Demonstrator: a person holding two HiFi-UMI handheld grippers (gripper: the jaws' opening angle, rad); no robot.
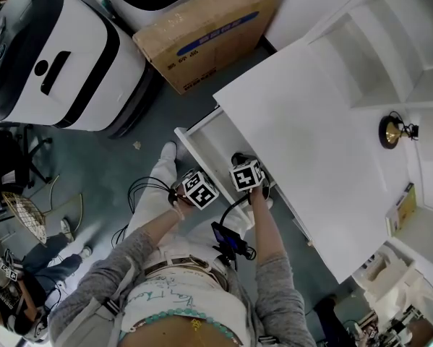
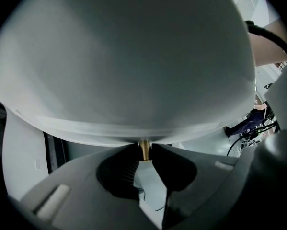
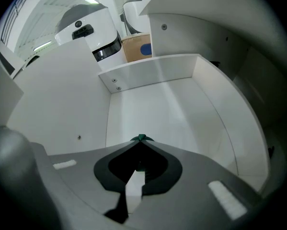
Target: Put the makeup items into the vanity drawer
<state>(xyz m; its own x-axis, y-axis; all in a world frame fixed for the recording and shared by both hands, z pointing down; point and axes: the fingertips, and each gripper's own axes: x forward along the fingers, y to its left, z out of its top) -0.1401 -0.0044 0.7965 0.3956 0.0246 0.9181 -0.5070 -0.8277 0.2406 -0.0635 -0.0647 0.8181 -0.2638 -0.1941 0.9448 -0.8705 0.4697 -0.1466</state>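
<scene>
- The drawer (image 3: 153, 76) of the vanity stands pulled out below the front edge of the white worktop (image 1: 310, 143), and as much of its floor as the right gripper view shows is bare.
- The left gripper (image 2: 144, 153) is at the drawer's front. Its jaws are closed on a small brass-coloured knob (image 2: 144, 147) that sticks out of the white panel.
- The right gripper (image 3: 141, 141) hangs over the inside of the drawer, near its front end. Its jaws are pressed together, and only a small dark-green thing (image 3: 141, 138) peeks out at their tips. It is most likely a thin makeup item, but too little of it shows to name it.
- The step in hand looks like placing: one gripper steadies the drawer by the knob while the other brings an item in.
- Next, the right gripper would need to drop closer to the drawer floor and part its jaws so the green thing lands flat inside, clear of the walls.
- A round dark-and-gold object (image 1: 392, 130) sits on the worktop, well apart from the drawer. I cannot tell what it is.
</scene>
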